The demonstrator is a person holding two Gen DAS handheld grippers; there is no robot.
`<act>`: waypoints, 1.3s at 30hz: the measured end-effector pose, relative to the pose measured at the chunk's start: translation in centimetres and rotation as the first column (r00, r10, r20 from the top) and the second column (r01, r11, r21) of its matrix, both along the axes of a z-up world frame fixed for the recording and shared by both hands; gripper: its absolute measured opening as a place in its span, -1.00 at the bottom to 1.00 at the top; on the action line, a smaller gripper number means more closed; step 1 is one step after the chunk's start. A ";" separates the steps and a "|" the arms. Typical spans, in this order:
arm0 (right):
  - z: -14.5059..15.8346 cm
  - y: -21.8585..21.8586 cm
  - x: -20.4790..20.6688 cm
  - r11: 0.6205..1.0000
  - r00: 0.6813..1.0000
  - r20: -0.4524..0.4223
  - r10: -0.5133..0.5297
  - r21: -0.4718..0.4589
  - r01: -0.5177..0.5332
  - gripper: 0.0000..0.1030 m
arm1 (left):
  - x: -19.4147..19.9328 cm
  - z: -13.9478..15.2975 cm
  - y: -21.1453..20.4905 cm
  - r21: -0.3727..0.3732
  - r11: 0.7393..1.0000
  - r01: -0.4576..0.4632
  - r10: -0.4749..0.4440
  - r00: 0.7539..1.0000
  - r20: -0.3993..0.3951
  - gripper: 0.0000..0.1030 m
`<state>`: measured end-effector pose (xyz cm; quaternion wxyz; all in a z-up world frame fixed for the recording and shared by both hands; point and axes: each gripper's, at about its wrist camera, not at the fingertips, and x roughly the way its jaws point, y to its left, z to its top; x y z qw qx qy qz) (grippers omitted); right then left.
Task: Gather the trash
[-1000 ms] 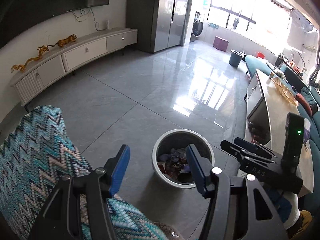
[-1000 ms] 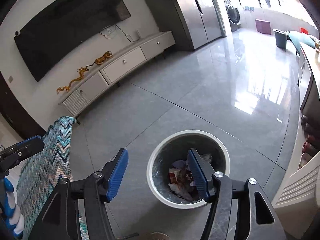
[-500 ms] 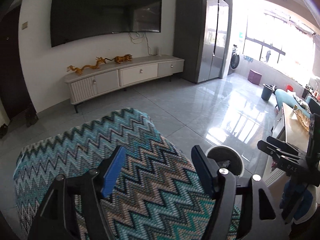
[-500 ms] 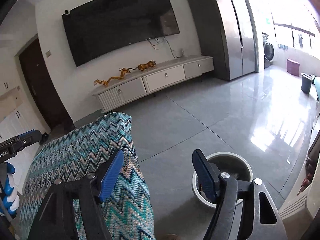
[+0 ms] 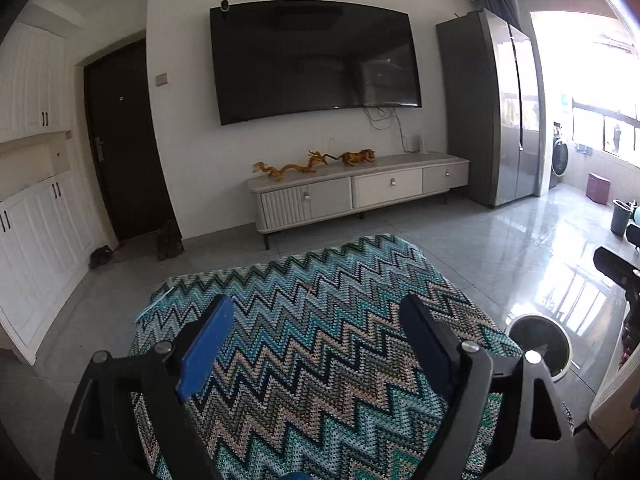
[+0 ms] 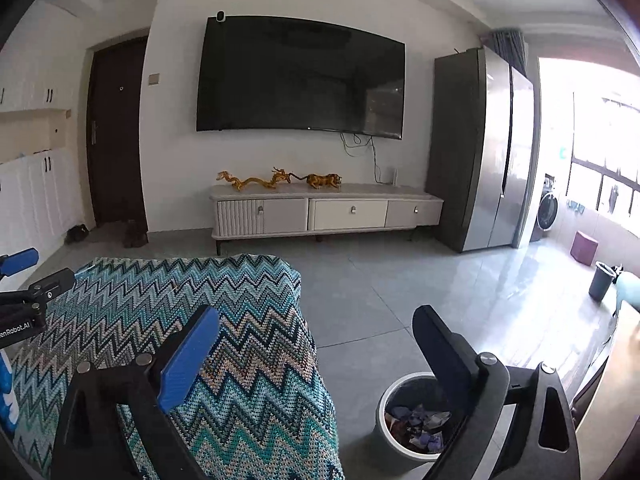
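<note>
A grey round trash bin (image 6: 383, 442) stands on the tiled floor at the lower right, with crumpled paper scraps (image 6: 416, 426) inside. In the left wrist view the bin (image 5: 516, 329) shows only its rim, right of the zigzag-knit ottoman (image 5: 320, 340). My left gripper (image 5: 316, 312) hangs over the ottoman, jaws opening, nothing between them. My right gripper (image 6: 316, 320) straddles the ottoman's (image 6: 160, 300) right edge and the floor, jaws opening and empty, its right finger above the bin. Each gripper shows at the other view's edge.
Ahead, a pale TV cabinet (image 6: 328, 210) with golden figurines stands under a wall-mounted TV (image 6: 300, 76). A tall grey fridge (image 6: 480, 148) stands to its right, a dark door (image 6: 116, 132) to its left. A dark bucket (image 6: 602, 280) and a purple stool (image 6: 584, 248) sit far right.
Both views have swung up from looking down at the bin to facing the TV wall. The bin slid to the lower right. Both pairs of jaws have spread wider.
</note>
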<state>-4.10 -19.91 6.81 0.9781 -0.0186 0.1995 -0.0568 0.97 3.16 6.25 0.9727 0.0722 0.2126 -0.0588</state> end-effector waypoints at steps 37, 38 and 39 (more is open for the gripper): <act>-1.8 -1.9 -1.1 0.995 0.993 0.050 -0.103 -0.011 0.104 1.00 | -1.6 -0.1 -3.0 -0.021 0.997 -0.080 0.081 0.994 0.073 0.82; -1.8 -2.0 -1.0 0.994 0.993 0.048 -0.105 -0.011 0.106 1.00 | -1.6 -0.2 -3.0 -0.019 0.997 -0.079 0.080 0.994 0.072 0.82; -2.0 -2.0 -1.0 0.994 0.993 0.045 -0.109 -0.010 0.109 1.00 | -1.5 -0.3 -3.1 -0.019 0.997 -0.079 0.080 0.994 0.069 0.82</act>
